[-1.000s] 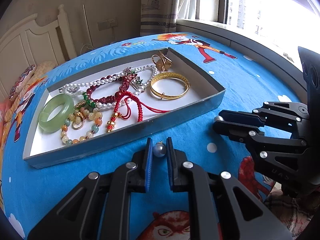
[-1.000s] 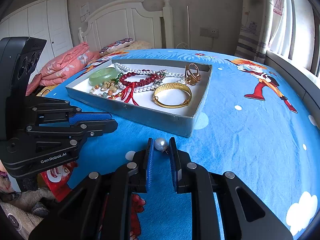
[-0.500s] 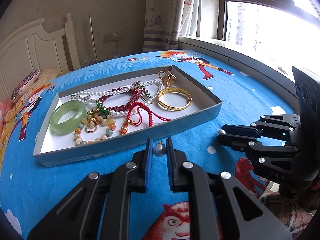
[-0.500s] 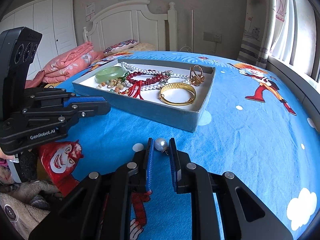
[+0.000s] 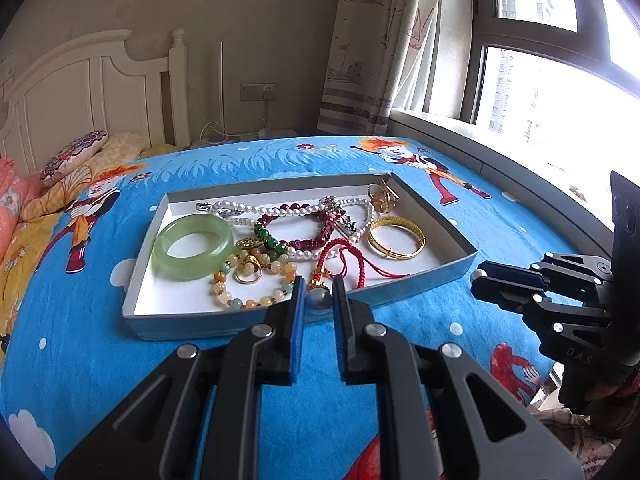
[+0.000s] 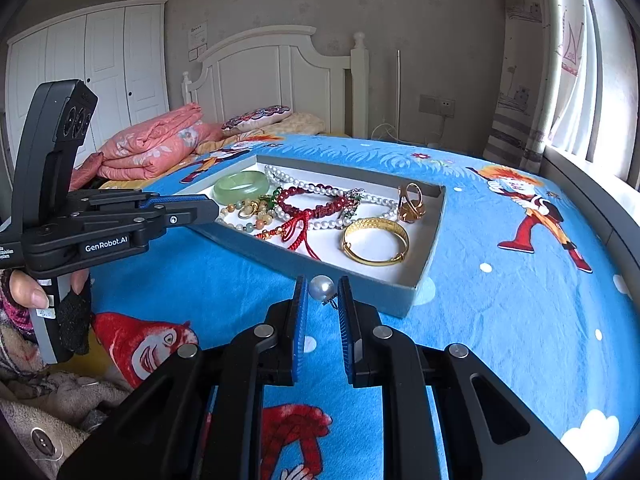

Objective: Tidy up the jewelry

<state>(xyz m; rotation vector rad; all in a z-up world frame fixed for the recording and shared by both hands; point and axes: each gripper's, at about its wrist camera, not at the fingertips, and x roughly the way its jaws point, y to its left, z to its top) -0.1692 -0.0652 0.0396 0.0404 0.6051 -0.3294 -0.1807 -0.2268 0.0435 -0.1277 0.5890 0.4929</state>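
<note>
Left gripper point(image 5: 318, 300) fingers pinch a grey pearl point(image 5: 319, 299); right gripper point(image 6: 322, 290) fingers pinch a white pearl point(image 6: 321, 287); "GenRobot.AI" reads on the left gripper.

The near wall of the shallow grey cardboard tray point(image 5: 224, 322) is partly hidden behind the black fingers of the left gripper point(image 5: 318, 300). The round grey pearl earring point(image 5: 319, 299) sits between the blue pads, so only its front shows. The white pearl necklace point(image 5: 296, 211) runs under the dark red bead bracelet point(image 5: 312, 240), and part of it cannot be seen. In the right wrist view, the person's hand point(image 6: 28, 290) is cut off by the picture's left edge.
</note>
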